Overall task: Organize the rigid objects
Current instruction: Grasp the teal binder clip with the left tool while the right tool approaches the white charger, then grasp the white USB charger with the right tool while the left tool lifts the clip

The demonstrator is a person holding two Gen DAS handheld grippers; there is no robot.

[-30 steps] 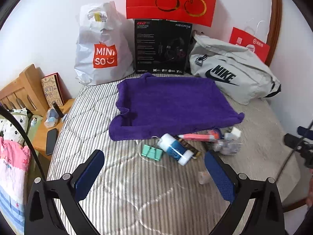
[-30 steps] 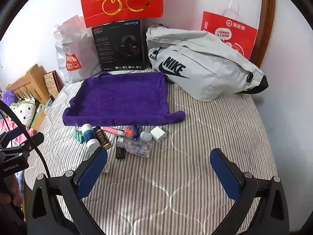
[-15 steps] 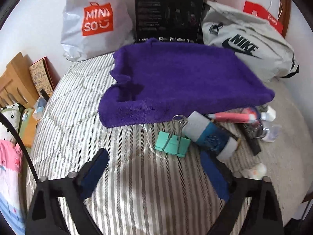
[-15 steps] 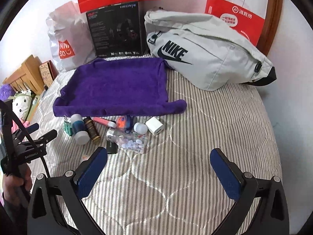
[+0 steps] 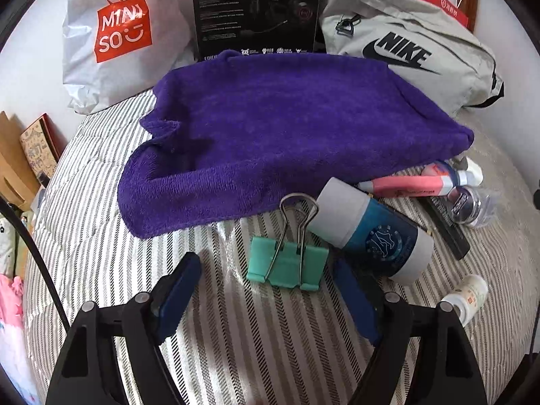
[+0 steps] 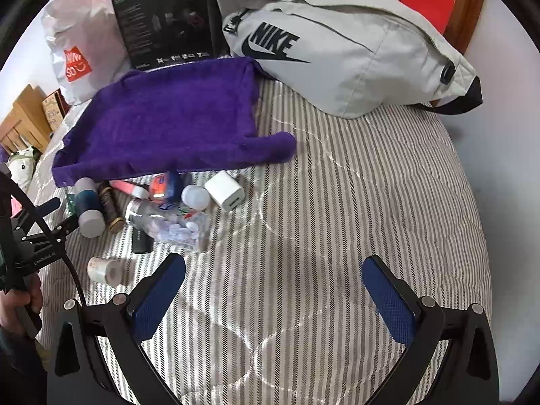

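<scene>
Left tongs [image 5: 266, 290] apart, low over the striped bed [image 5: 236, 337], straddling the green binder clip [image 5: 287, 263] lying just beside the purple towel [image 5: 270, 128]; right tongs [image 6: 273, 297] apart over bare bedding.

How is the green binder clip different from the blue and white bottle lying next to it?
The binder clip is flat, angular and mint green with silver wire handles; the bottle is a round cylinder, dark blue in the middle with white ends. The clip looks clearly smaller than the bottle. The clip sits between the left gripper's open fingers, while the bottle lies just to their right. Both rest on the striped bed in front of the purple towel.
</scene>
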